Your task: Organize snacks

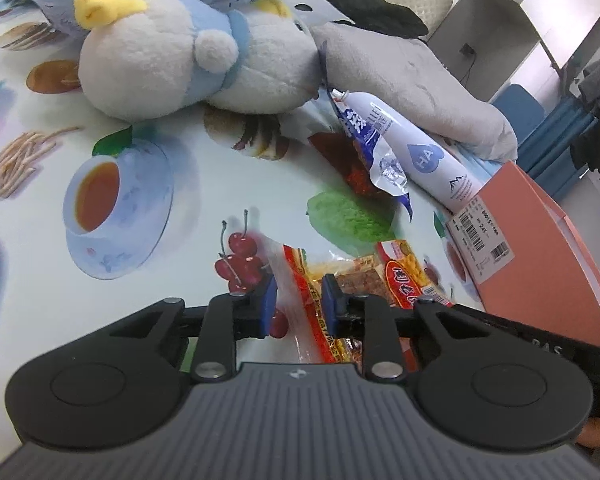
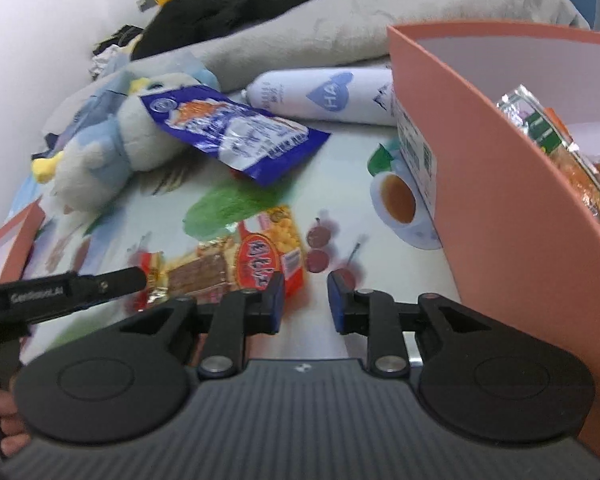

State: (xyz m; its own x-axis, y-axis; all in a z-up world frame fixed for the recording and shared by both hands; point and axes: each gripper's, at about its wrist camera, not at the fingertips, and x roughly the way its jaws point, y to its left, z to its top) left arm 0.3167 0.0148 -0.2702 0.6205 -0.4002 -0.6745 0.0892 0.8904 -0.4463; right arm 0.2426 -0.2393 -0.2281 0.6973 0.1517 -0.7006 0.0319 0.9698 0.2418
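on the printed cloth: both grippers at the red snack pack

at six o'clock in the left wrist view, left gripper point(image 1: 300, 304) astride the red snack pack point(image 1: 342, 280), pads apart, contact not discernible. at six o'clock in the right view, right gripper point(image 2: 305, 300) parted and empty, pack at nine o'clock beside it. at three o'clock, pink box point(image 2: 500, 208) holding snacks. at eleven o'clock, blue packet point(image 2: 236, 136) leaning on plush toy point(image 2: 100, 160).
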